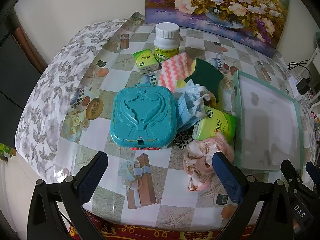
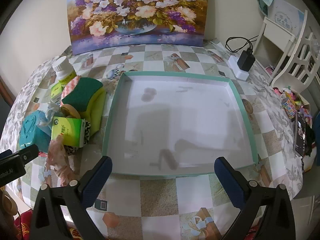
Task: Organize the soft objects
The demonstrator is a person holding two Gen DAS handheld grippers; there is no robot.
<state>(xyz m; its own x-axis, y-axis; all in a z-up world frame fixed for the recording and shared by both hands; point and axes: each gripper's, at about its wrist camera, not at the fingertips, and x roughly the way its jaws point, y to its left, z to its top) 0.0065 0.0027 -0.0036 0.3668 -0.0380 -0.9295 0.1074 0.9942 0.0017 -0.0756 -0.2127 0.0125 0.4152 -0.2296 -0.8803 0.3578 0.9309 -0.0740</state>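
Observation:
A heap of soft things lies right of a teal plastic case (image 1: pixel 143 116): a pink floral cloth (image 1: pixel 202 160), a blue face mask (image 1: pixel 190 104), a green-and-yellow sponge (image 1: pixel 206 76), a pink zigzag cloth (image 1: pixel 174 68), a leopard-print piece (image 1: pixel 183 140) and a green tissue pack (image 1: pixel 216 124). My left gripper (image 1: pixel 159 160) is open near the table's front edge, its right finger (image 1: pixel 222 166) touching or just over the floral cloth. My right gripper (image 2: pixel 163 166) is open, with nothing between its fingers, in front of the empty teal-rimmed white tray (image 2: pixel 176 73).
A white-capped bottle (image 1: pixel 167 42) and a small green pack (image 1: pixel 146 60) stand behind the heap. A flower painting (image 2: pixel 138 14) leans on the back wall. A charger on a white power strip (image 2: pixel 243 62) lies behind and to the right of the tray. A white chair (image 2: pixel 290 46) stands at the far right.

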